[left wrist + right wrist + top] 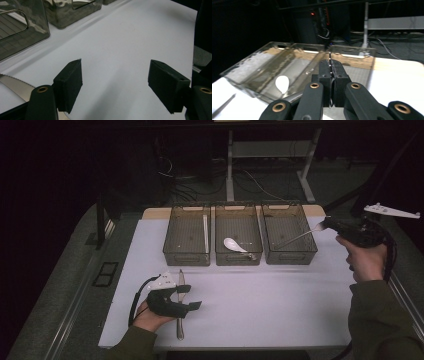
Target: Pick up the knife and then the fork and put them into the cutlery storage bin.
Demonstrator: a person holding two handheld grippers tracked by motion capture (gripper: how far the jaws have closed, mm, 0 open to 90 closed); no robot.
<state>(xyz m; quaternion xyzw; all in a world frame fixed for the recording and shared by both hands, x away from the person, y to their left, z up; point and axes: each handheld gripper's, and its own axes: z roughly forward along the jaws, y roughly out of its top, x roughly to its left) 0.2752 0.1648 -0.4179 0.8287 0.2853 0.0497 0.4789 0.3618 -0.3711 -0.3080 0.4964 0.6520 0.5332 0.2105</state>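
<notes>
Landmark: three clear plastic bins (239, 241) in a row at the table's far side
Right gripper (324, 224): clenched on a thin metal utensil (295, 239); held above the right-hand bin, utensil slanting into it
Left gripper (190, 297): jaws spread, grasping nothing; near side of the bins, beside a serrated steel knife (180, 305)
Middle bin: white spoon (233, 244) inside
Step, judged: depositing the utensil; next calls for lowering, then release; knife likely follows
</notes>
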